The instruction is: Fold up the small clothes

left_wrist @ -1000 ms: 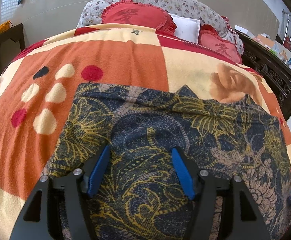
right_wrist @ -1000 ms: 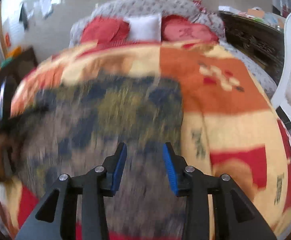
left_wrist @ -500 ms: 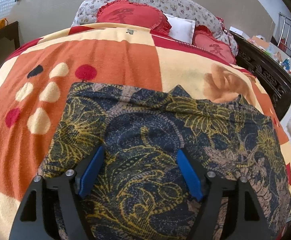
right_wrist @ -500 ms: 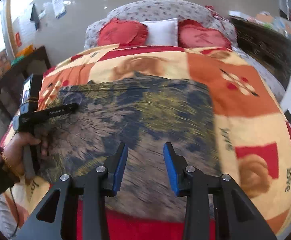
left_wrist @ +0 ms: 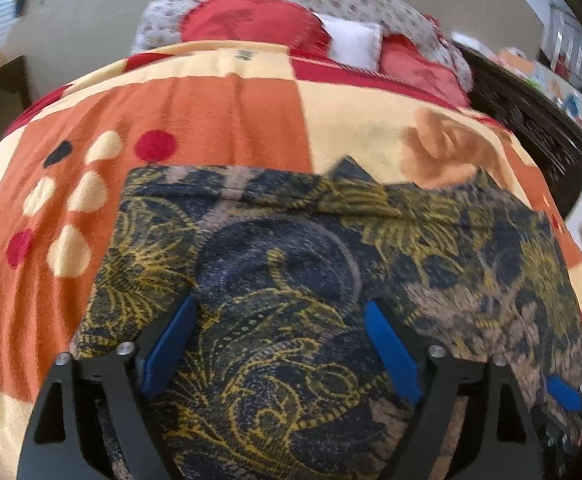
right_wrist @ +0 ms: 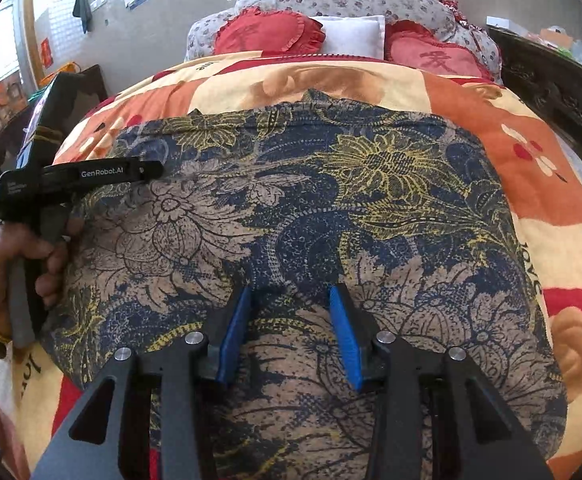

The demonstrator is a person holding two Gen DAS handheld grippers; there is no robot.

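A dark blue garment with yellow and tan floral print [left_wrist: 291,280] lies spread flat on the bed; it also shows in the right wrist view [right_wrist: 311,208]. My left gripper [left_wrist: 279,320] is open, wide, hovering over the garment's near left part; its black body also shows in the right wrist view [right_wrist: 79,184], held by a hand. My right gripper [right_wrist: 289,300] is open and empty over the garment's near middle. A blue tip of it shows at the lower right of the left wrist view [left_wrist: 563,392].
The bed carries an orange, cream and red patterned blanket [left_wrist: 219,120]. Red heart cushions [right_wrist: 267,34] and a white pillow [right_wrist: 355,34] lie at the head. A dark carved wooden frame [right_wrist: 551,80] runs along the right side. A dark table [right_wrist: 87,80] stands at the left.
My right gripper swung left over the garment, and its view has steadied from blur. My left gripper opened a little wider and edged forward. The garment has not moved.
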